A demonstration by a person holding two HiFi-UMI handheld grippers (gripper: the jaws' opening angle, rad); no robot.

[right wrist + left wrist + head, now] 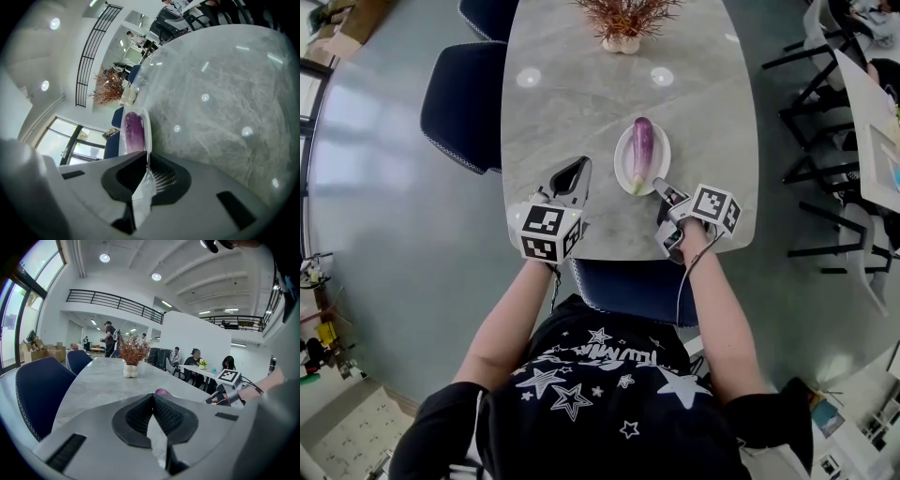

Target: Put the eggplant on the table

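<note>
A purple eggplant [643, 148] lies lengthwise on a white oval plate [623, 173] near the front of the grey marble table [581, 103]. My right gripper [660, 186] is rolled on its side, its jaws shut on the plate's near right rim. In the right gripper view the rim [146, 133] runs edge-on into the jaw tips [146, 153], and the eggplant [133, 131] sits just beyond. My left gripper [583, 163] hovers left of the plate, shut and empty. From it, the eggplant's end [162, 392] peeks over the closed jaws [152, 397].
A dried plant in a white vase [623, 23] stands at the table's far end. Dark blue chairs stand at the left [464, 103] and under the near edge [628, 286]. Black chairs and another table [862, 112] are at the right, with people seated there [194, 362].
</note>
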